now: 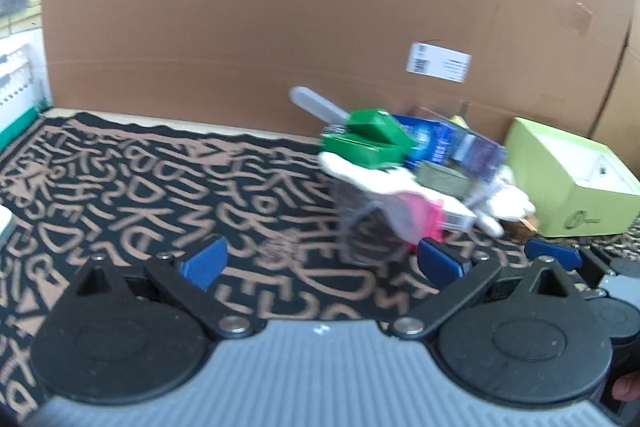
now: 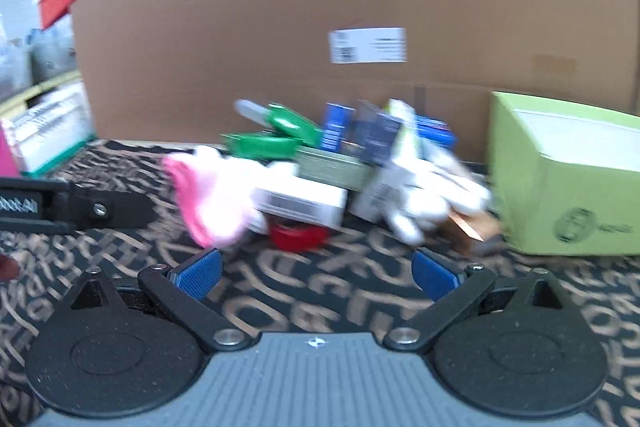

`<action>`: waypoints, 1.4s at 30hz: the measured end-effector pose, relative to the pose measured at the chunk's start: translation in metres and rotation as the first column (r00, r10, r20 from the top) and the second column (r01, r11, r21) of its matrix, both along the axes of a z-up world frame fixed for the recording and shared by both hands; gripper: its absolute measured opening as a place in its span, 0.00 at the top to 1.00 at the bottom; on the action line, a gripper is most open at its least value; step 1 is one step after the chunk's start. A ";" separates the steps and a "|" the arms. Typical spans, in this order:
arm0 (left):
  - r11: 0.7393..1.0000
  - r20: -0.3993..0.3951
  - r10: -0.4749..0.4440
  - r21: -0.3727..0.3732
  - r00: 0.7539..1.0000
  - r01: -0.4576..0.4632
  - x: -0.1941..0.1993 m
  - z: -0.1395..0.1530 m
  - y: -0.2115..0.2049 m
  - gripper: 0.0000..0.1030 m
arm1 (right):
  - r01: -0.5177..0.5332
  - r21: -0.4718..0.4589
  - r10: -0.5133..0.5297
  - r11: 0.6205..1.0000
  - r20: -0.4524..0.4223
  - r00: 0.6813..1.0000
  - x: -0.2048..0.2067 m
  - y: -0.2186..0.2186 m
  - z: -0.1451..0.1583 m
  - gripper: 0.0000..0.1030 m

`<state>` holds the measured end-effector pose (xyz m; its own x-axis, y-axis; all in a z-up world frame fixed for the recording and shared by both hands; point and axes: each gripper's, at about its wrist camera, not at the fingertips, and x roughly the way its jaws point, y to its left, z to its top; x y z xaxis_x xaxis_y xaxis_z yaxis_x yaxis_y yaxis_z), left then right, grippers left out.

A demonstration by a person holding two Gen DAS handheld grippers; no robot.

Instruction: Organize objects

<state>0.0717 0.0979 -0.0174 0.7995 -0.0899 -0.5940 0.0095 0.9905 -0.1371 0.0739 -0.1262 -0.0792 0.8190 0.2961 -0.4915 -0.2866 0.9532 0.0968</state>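
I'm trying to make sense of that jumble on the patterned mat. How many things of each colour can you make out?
The pictures are blurred, so this counts only what shows clearly.
Green: 2, the green case and the lime box.
Pink and white: 1, a glove.
White: 1, another glove.
Red: 1, a small dish.
Blue: 1 at least, boxes.
Total: 6.

Lime-green box (image 2: 568, 195), black-and-tan lettered mat (image 1: 160, 187)

Left wrist: low over patterned counter (image 1: 120, 187), facing brown cardboard wall (image 1: 240, 7) | Right wrist: same heading, nearer | Shared: cluttered pile with green plastic box (image 1: 366, 143) (image 2: 264, 143).
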 end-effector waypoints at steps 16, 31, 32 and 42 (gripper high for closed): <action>0.983 -0.069 -0.179 0.027 0.981 0.181 0.060 -0.039 -0.029 0.67 | 0.000 0.103 0.002 0.995 -0.020 1.000 0.011 -0.004 -0.003 0.87; 0.985 -0.132 -0.141 0.084 0.981 0.153 0.038 -0.042 -0.023 0.91 | -0.136 0.021 0.134 0.991 0.060 0.989 -0.022 -0.003 0.007 0.41; 0.984 -0.136 -0.134 0.095 0.982 0.148 0.036 -0.043 -0.021 0.91 | -0.151 0.005 0.151 0.988 0.068 0.986 -0.020 0.004 0.006 0.42; 0.985 -0.124 -0.105 0.120 0.987 0.120 0.025 -0.038 -0.016 0.94 | -0.184 0.000 0.184 0.983 0.013 0.983 0.017 0.031 -0.009 0.93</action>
